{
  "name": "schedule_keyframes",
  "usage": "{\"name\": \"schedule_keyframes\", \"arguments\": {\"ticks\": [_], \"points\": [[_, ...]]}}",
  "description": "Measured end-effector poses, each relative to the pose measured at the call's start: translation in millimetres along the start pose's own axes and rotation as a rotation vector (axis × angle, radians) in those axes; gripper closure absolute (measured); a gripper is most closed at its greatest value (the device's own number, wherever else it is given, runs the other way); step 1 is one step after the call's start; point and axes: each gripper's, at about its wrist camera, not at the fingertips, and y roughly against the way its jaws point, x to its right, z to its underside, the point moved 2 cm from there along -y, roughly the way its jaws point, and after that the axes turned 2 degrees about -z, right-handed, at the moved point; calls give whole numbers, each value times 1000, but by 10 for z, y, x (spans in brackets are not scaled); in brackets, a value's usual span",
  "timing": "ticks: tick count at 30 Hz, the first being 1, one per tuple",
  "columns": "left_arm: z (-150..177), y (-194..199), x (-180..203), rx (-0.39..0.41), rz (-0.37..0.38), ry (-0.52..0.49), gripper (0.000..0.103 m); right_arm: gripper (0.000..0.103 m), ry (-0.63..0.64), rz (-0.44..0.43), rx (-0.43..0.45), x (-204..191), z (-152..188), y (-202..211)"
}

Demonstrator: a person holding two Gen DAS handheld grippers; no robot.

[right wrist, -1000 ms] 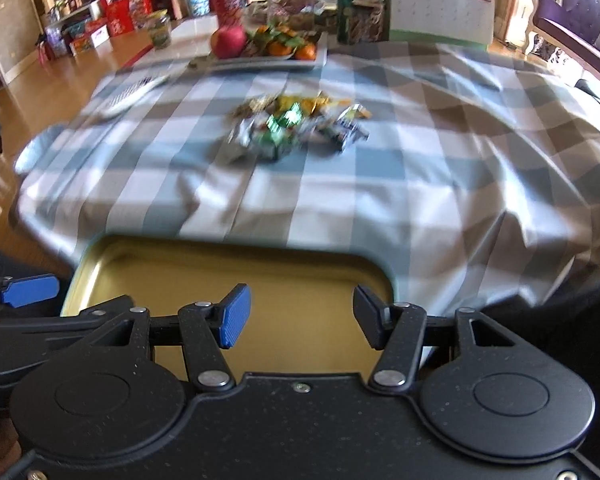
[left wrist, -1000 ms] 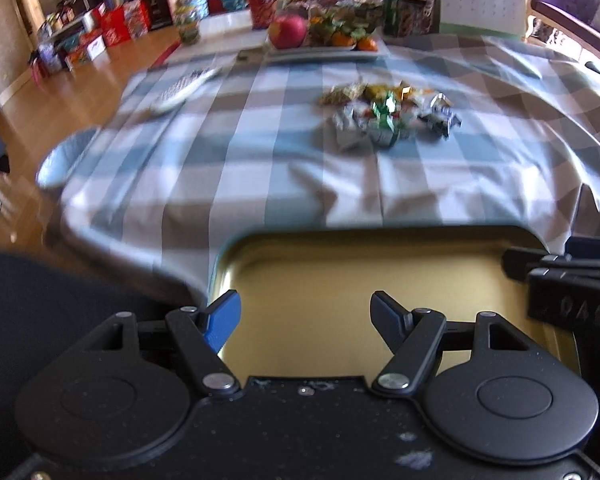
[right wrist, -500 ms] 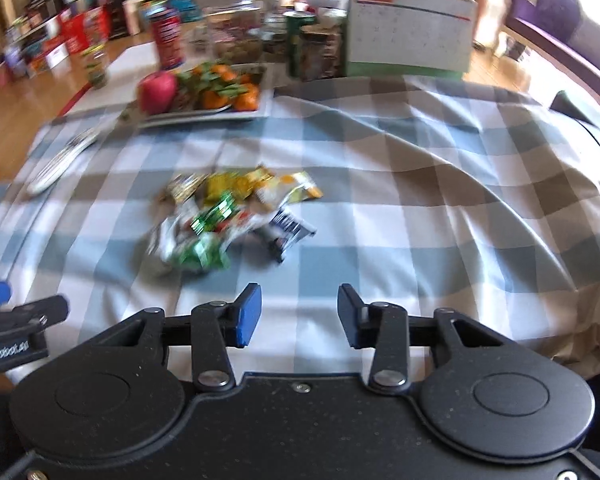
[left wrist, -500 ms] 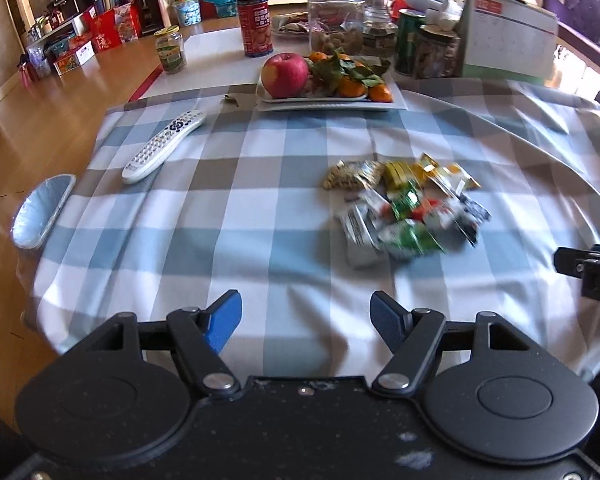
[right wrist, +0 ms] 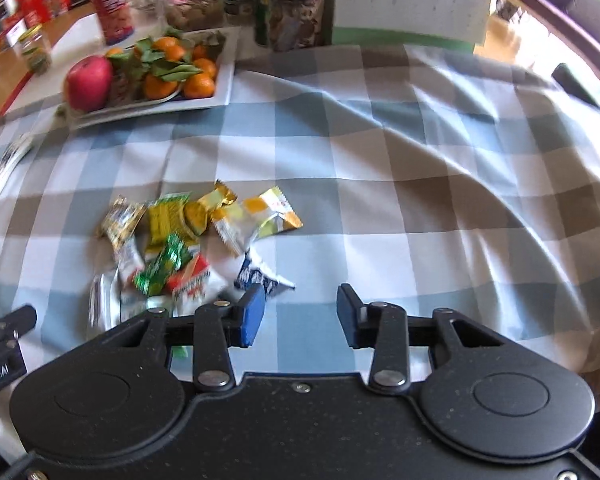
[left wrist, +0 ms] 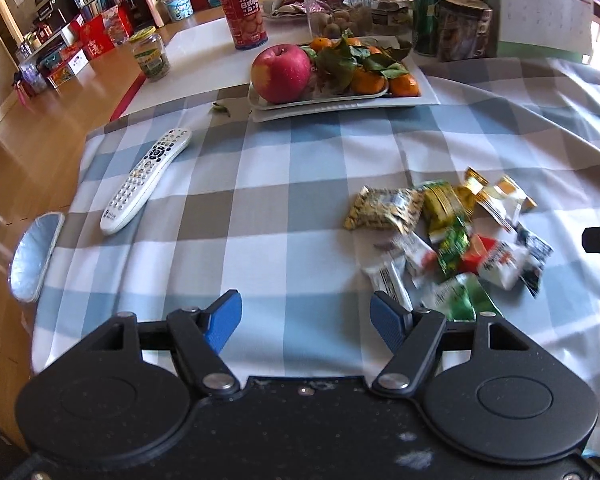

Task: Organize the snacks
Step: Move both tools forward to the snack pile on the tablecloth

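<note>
A pile of small wrapped snacks [left wrist: 444, 236] lies on the checked tablecloth [left wrist: 260, 208]. In the left wrist view it sits just ahead and to the right of my left gripper [left wrist: 306, 316], which is open with nothing between its fingers. In the right wrist view the same snack pile [right wrist: 180, 248] lies ahead and to the left of my right gripper [right wrist: 300, 312]. Its jaws are closing but stand apart, with only cloth between them. The dark blue-and-white packet [right wrist: 260, 276] is closest to its left finger.
A white tray [left wrist: 424, 92] with an apple and tangerines stands at the back. Behind it are cans, a glass jar [left wrist: 336, 0] and a desk calendar [left wrist: 544, 8]. A remote [left wrist: 148, 180] lies at the left, with a foil dish [left wrist: 36, 256] at the table's left edge.
Both grippers have moved forward over the table toward the snack pile. The gold tray that was under them has dropped out of view. The right jaws have narrowed.
</note>
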Motion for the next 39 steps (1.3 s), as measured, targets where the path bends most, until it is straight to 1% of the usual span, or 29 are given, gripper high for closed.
{"name": "schedule_keyframes", "arguments": {"ticks": [4, 5, 7, 9, 13, 15, 20, 24, 29, 33, 39], "points": [[-162, -206, -43, -58, 58, 42, 29, 55, -41, -35, -37, -16, -119, -200], [-192, -257, -55, -70, 66, 53, 31, 55, -49, -40, -42, -24, -139, -248], [-219, -325, -71, -82, 64, 70, 34, 55, -59, -50, -59, -37, -169, -347], [-228, -394, -94, -105, 58, 93, 36, 55, -87, -57, -79, -31, -177, -443], [-205, -505, -111, -154, 79, 135, 42, 55, -164, -75, -109, 20, -166, -591], [-197, -546, -91, -171, 90, 134, 42, 55, -182, -83, -109, 37, -168, -636], [-202, -588, -27, -159, 92, 133, 42, 55, -200, -90, -100, 46, -176, -680], [-214, -623, 25, -163, 99, 129, 41, 55, -204, -107, -103, 22, -183, -694], [-211, -667, 63, -164, 82, 130, 40, 55, -190, -90, -89, -19, -163, -704], [-212, -717, 96, -184, 122, 147, 40, 55, -191, -79, -76, -26, -140, -700], [-196, -752, 209, -177, 120, 124, 40, 54, -134, -68, -63, -98, -98, -698]]}}
